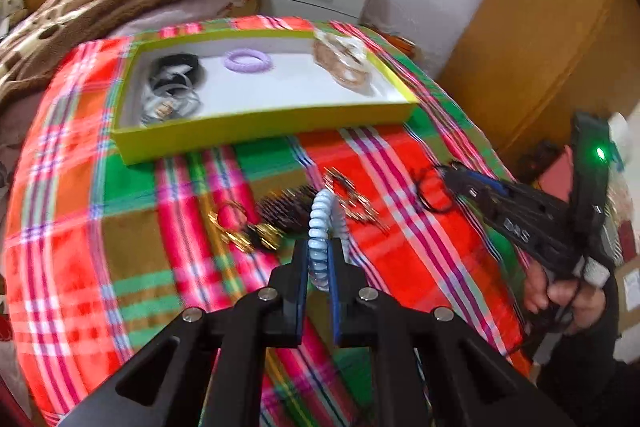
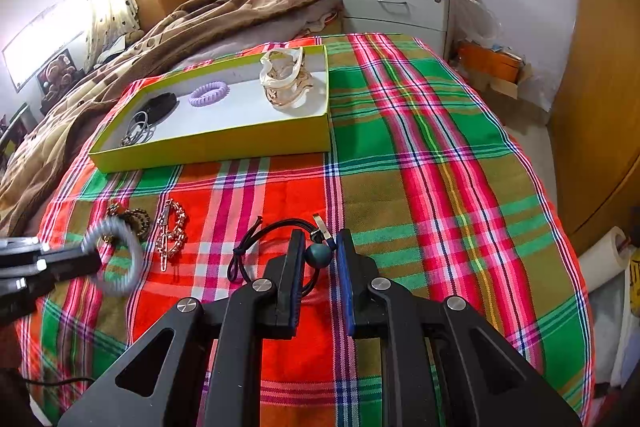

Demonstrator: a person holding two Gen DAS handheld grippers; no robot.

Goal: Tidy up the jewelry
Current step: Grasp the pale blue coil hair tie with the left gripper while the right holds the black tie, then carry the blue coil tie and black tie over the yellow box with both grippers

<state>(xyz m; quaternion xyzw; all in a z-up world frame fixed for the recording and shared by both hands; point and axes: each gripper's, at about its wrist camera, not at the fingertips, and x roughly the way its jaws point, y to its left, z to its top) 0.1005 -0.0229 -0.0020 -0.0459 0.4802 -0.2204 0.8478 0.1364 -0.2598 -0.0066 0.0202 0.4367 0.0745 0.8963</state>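
Left gripper (image 1: 319, 251) pinching blue coil (image 1: 320, 227), tray (image 1: 264, 125) lying at 11 o'clock; right gripper (image 2: 318, 247) apparently open, straddling cord's bead (image 2: 318, 255)

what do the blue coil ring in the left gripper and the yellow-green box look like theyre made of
Blue coil ring: likely smooth, slightly glossy plastic, judging by its telephone-cord spiral and soft sheen; the left hand-held gripper pinches it.
Yellow-green box: looks like matte cardboard, with thin straight walls, crisp folded corners and a plain white inside.
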